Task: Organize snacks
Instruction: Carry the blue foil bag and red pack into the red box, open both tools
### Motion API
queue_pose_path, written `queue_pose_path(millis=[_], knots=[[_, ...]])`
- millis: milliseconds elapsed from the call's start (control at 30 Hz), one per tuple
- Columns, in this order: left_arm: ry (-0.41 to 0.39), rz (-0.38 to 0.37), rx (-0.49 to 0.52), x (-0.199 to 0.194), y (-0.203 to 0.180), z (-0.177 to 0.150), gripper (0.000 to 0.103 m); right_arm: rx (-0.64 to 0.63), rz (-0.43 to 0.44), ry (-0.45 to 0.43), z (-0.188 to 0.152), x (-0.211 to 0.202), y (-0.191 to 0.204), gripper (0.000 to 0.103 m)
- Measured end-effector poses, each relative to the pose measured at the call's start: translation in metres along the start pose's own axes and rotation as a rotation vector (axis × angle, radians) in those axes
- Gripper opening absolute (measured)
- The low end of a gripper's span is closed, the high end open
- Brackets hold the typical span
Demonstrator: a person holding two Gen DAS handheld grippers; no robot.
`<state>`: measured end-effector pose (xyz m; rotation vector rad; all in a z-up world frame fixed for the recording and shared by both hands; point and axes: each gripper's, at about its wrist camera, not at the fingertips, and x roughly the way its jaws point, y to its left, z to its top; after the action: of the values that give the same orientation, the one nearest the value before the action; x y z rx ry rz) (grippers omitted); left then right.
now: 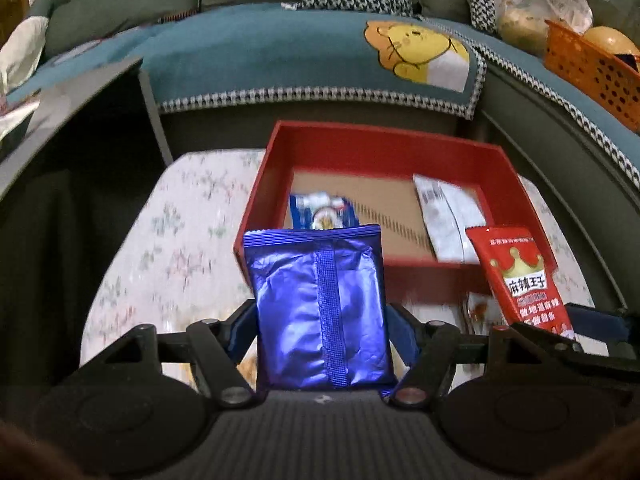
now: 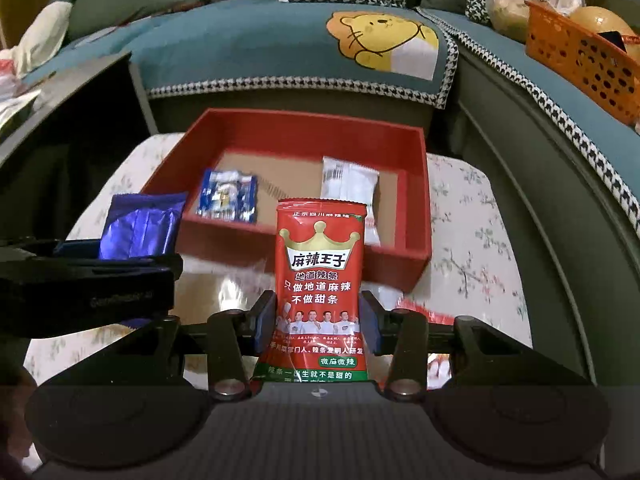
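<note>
Closest in the left wrist view, the left gripper [image 1: 322,336] squeezes a shiny purple snack packet [image 1: 320,304] between its two blue pads, and the packet stands up straight. In the right wrist view, the right gripper [image 2: 320,320] pinches a red spicy-strip packet [image 2: 321,288] with a gold crown on it, also standing up. Both claws are closed on their packets, the left one a bit wider because its packet is fatter. The two claws sit side by side, the left one at 9 o'clock from the right one. Just past them, at 12 o'clock, the red box [image 2: 418,216] sits on the flowery tablecloth [image 2: 480,240]. Inside it lie a small blue packet [image 2: 228,198] at 10 o'clock and a white packet [image 2: 350,180] at 1 o'clock, with bare brown floor between them. I think the step now is to carry both packets over the near wall of the box and drop them in. To do it well, hold each packet high enough to clear the red wall, aim for the bare brown spots, and let go only when the packet is over the floor of the box. Keep the two claws apart so they do not bump. Farther back, at 12 o'clock, is a sofa with a bear blanket [image 2: 384,36], and at 2 o'clock an orange basket [image 2: 580,60].
</note>
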<state>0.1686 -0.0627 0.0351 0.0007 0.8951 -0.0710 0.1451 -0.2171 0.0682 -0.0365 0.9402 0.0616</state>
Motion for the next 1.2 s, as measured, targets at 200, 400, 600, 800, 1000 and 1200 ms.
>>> queue_pose_path(millis=[200, 400, 600, 800, 1000, 1200], knots=[[-0.015, 0.008, -0.006, 0.019, -0.001, 0.022, 0.072, 0.023, -0.012, -0.018, 0.021, 0.019, -0.006, 0.052], [-0.029, 0.01, -0.021, 0.039, -0.002, 0.046, 0.072, 0.043, -0.006, -0.04, 0.042, 0.034, -0.009, 0.052], [-0.041, 0.018, -0.039, 0.064, -0.002, 0.068, 0.072, 0.04, -0.002, -0.051, 0.063, 0.06, -0.007, 0.052], [-0.01, 0.03, -0.05, 0.094, 0.0, 0.073, 0.072, 0.04, -0.007, -0.027, 0.073, 0.092, -0.007, 0.052], [0.045, 0.042, -0.038, 0.117, -0.003, 0.068, 0.072, 0.035, -0.005, 0.017, 0.071, 0.114, -0.007, 0.052], [0.086, 0.036, -0.051, 0.122, -0.001, 0.066, 0.073, 0.059, 0.011, 0.017, 0.069, 0.117, -0.012, 0.06]])
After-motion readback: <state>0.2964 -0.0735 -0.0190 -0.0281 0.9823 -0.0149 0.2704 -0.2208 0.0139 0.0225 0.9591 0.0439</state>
